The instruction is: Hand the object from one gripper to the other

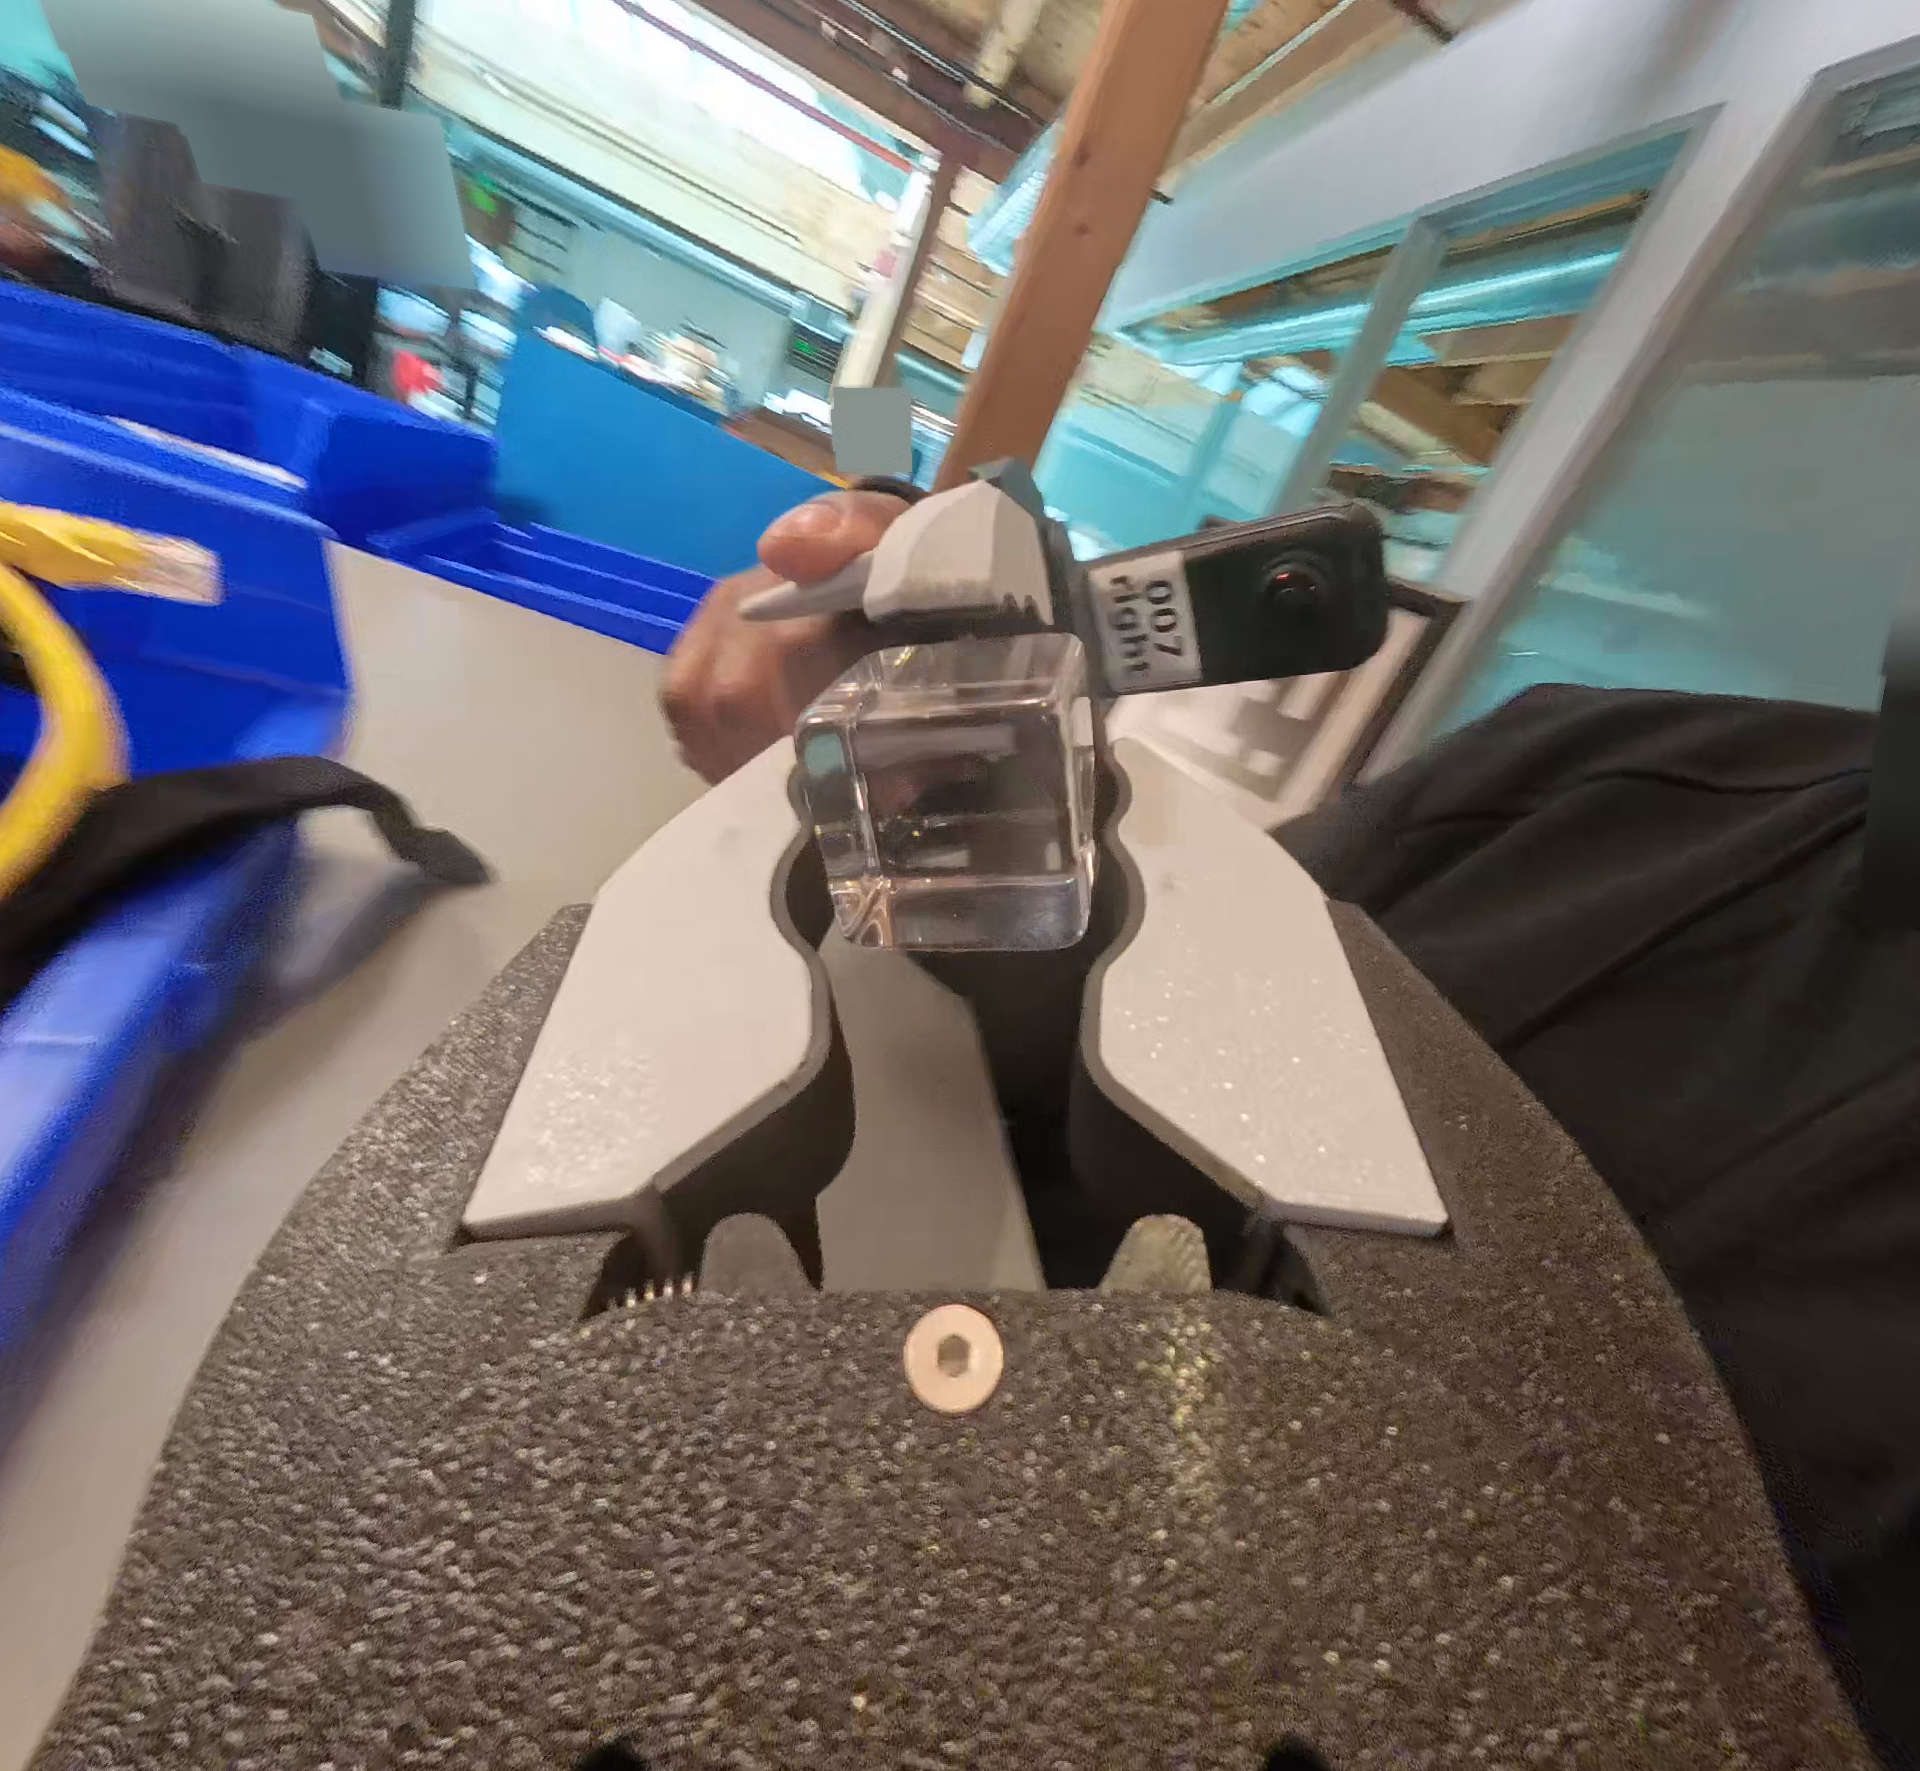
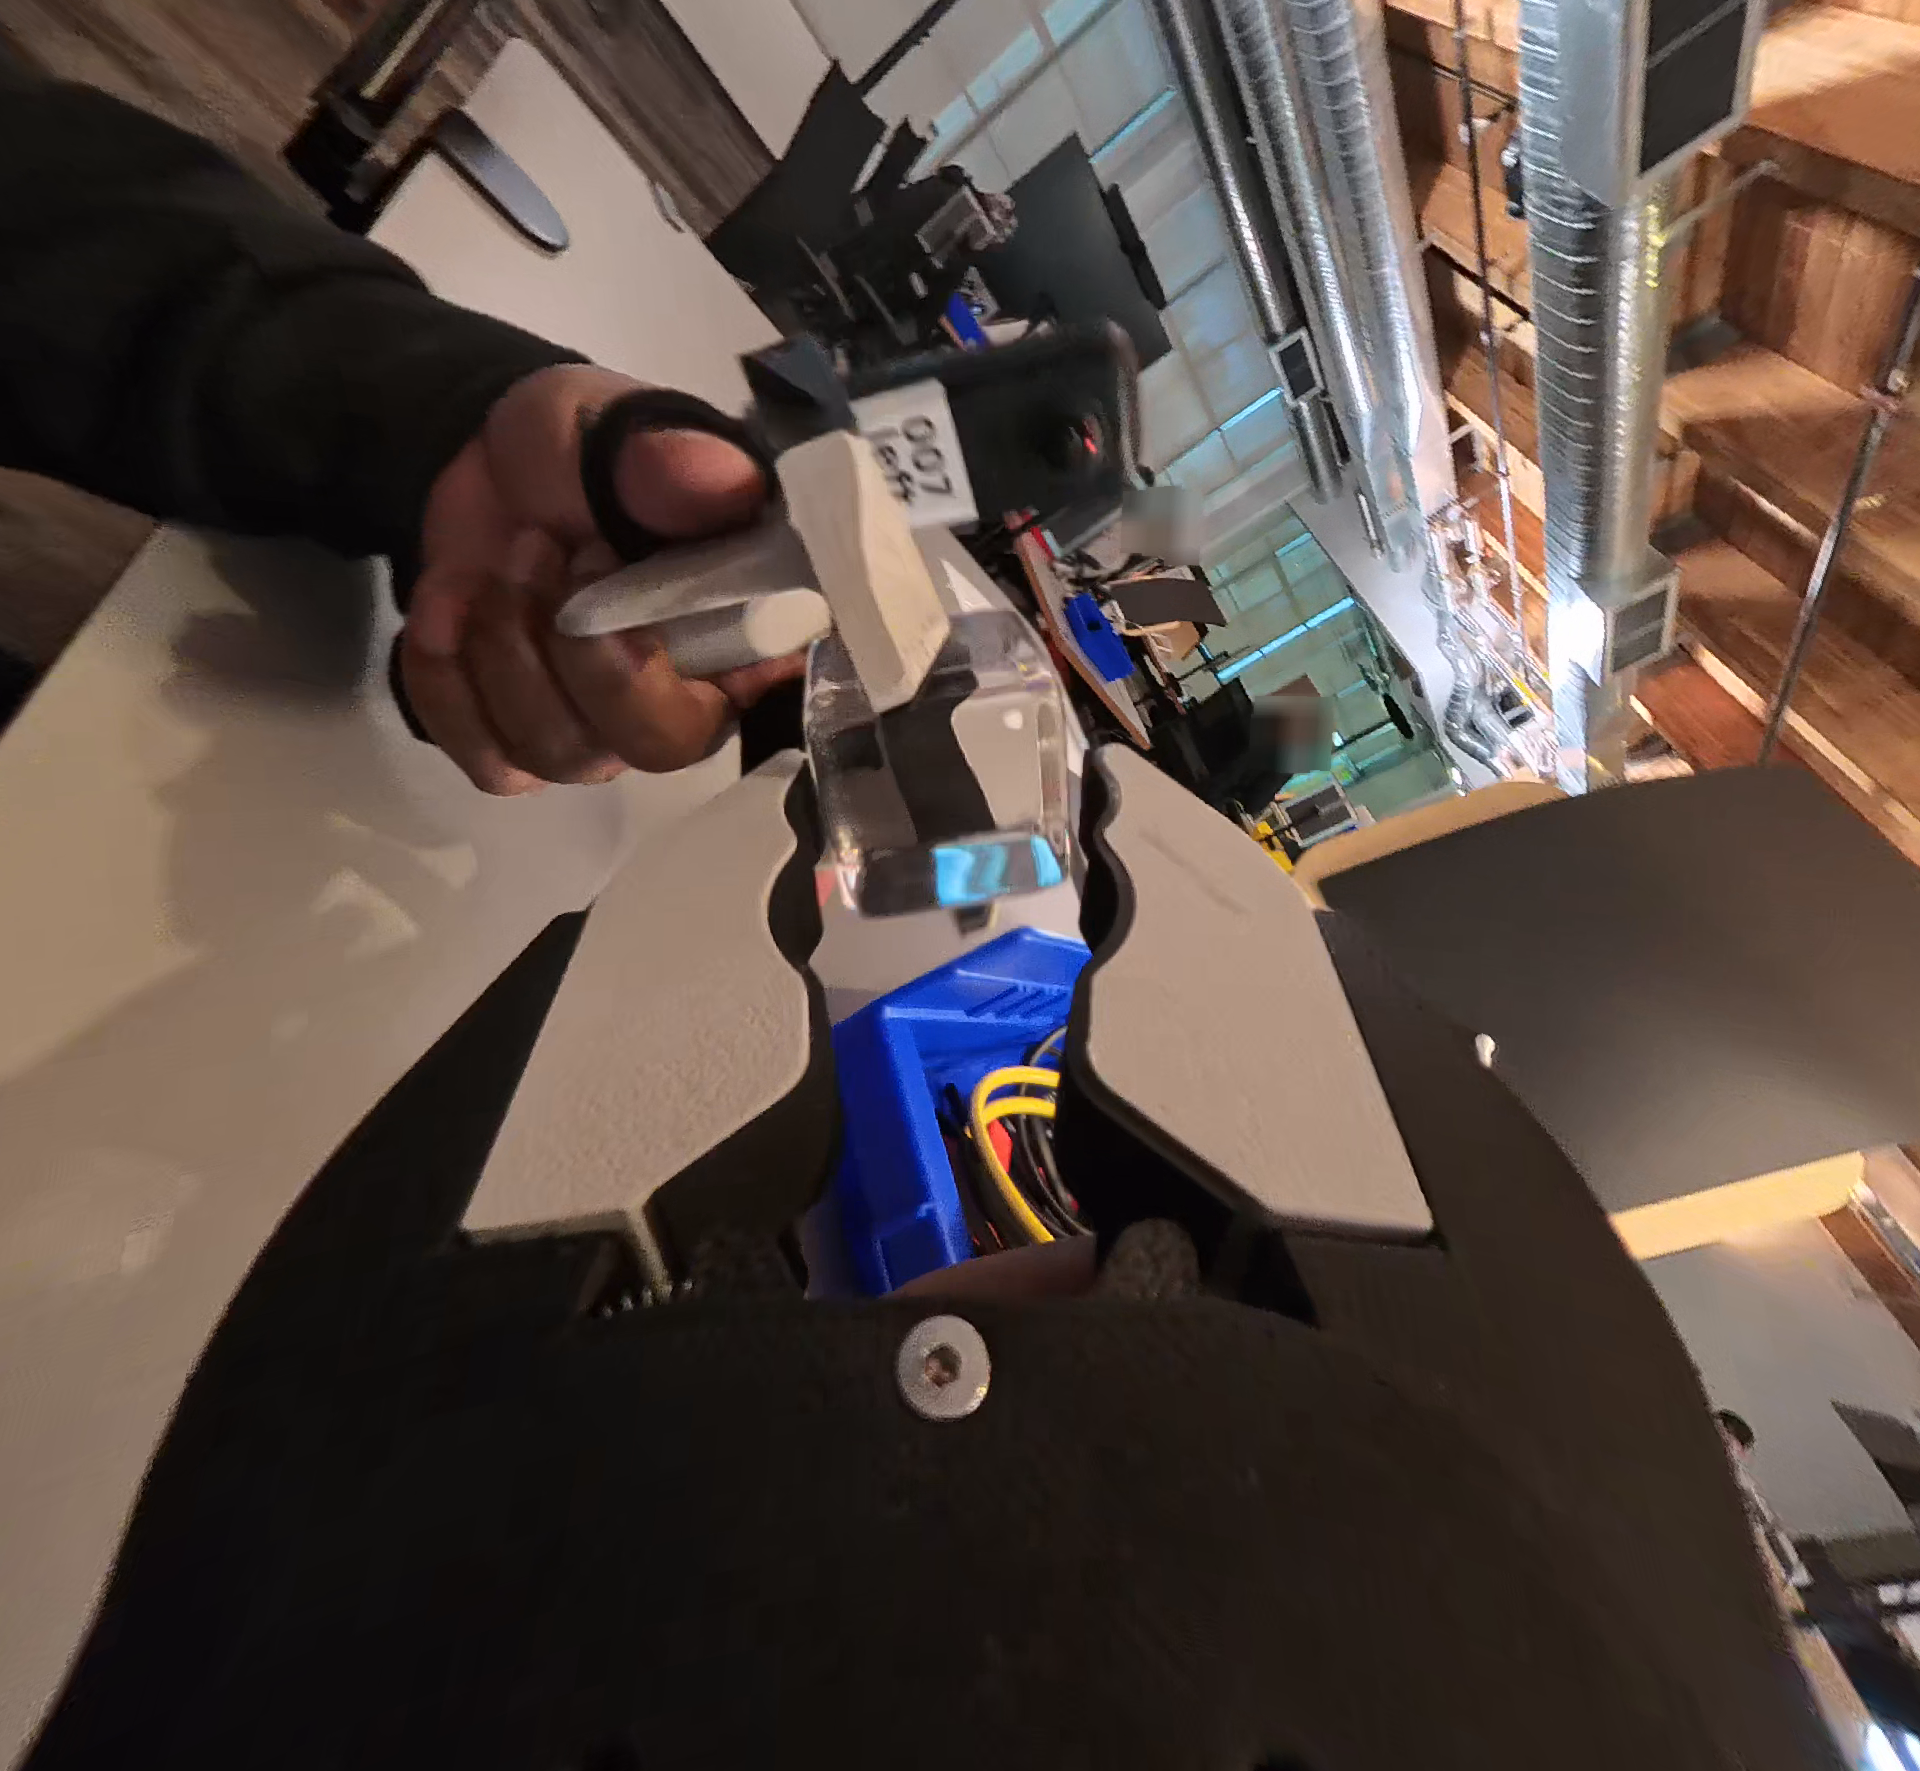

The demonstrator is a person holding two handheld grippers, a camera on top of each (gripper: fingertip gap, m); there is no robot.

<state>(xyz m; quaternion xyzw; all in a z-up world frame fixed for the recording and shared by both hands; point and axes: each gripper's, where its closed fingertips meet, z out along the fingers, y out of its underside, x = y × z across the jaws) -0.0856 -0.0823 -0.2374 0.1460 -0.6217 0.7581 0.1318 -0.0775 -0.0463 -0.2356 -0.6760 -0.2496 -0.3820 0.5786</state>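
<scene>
A clear cube (image 1: pixel 945 807) is held in the air between both grippers. My left gripper (image 1: pixel 951 765) is shut on it, a grey fingertip on each side. My right gripper (image 1: pixel 961 594) comes in from above and beyond, turned crosswise, one finger against the cube's top face. In the right wrist view, my right gripper (image 2: pixel 943 771) has its fingertips against the left and right sides of the cube (image 2: pixel 966 786). The left gripper (image 2: pixel 883 641), held by a hand, clamps its near and far faces. The far fingers show only as dark shapes through the cube.
Blue bins (image 1: pixel 208 516) stand on the grey table (image 1: pixel 499 734) to the left, with a yellow cable (image 1: pixel 62 713) and a black strap (image 1: pixel 312 786). A blue bin of cables (image 2: pixel 914 1098) lies below the cube. A black sleeve (image 1: pixel 1662 890) fills the right.
</scene>
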